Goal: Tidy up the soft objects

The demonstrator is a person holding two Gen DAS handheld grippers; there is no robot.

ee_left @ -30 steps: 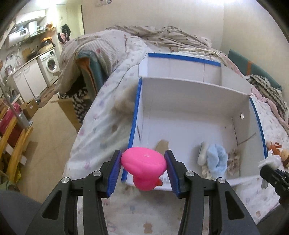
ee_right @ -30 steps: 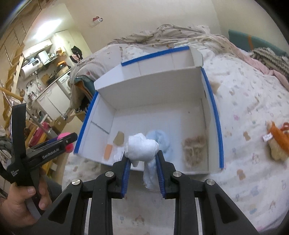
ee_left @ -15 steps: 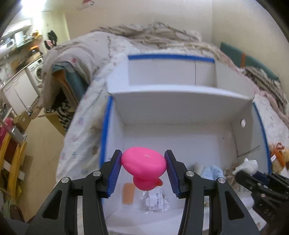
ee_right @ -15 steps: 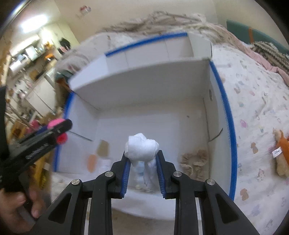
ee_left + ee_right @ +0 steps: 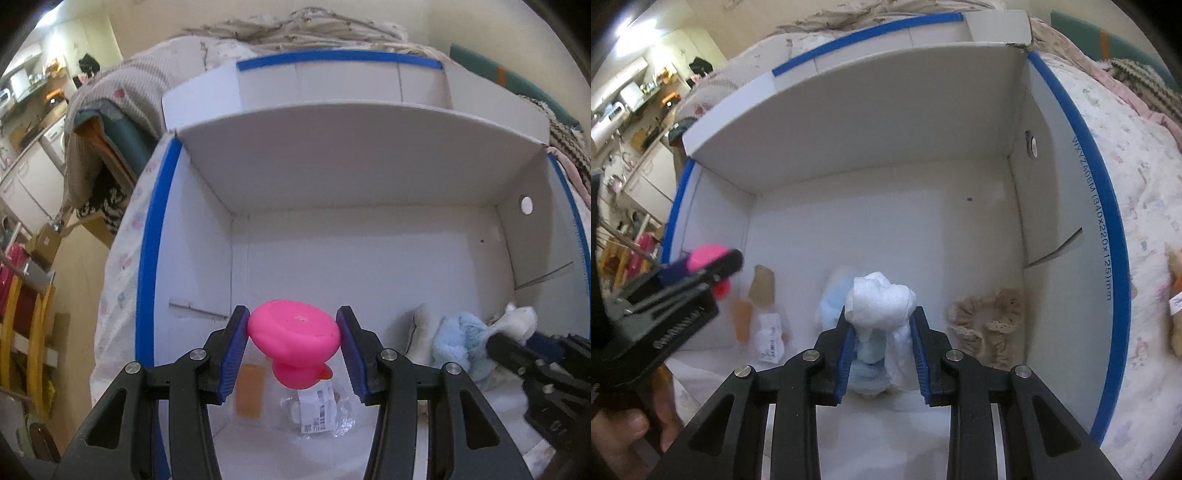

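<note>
My left gripper (image 5: 293, 334) is shut on a pink rubber duck (image 5: 295, 341) and holds it above the front left of the white box (image 5: 369, 184). My right gripper (image 5: 881, 321) is shut on a white cloth bundle (image 5: 881, 302), held above a light blue fluffy item (image 5: 833, 299) on the box floor. The right gripper also shows at the right edge of the left wrist view (image 5: 517, 343). The left gripper shows at the left of the right wrist view (image 5: 701, 269). A beige lace scrunchie (image 5: 988, 321) lies in the box's front right corner.
The box has blue-taped rims (image 5: 1100, 221) and stands on a patterned bedspread (image 5: 1137, 177). A clear plastic bag with a label (image 5: 321, 410) and an orange tag (image 5: 249, 391) lie on the box floor. A stuffed toy (image 5: 1174, 295) lies right of the box. A crumpled blanket (image 5: 295, 26) lies behind.
Both grippers have moved forward over the box with their objects still held. The box now fills both views.
</note>
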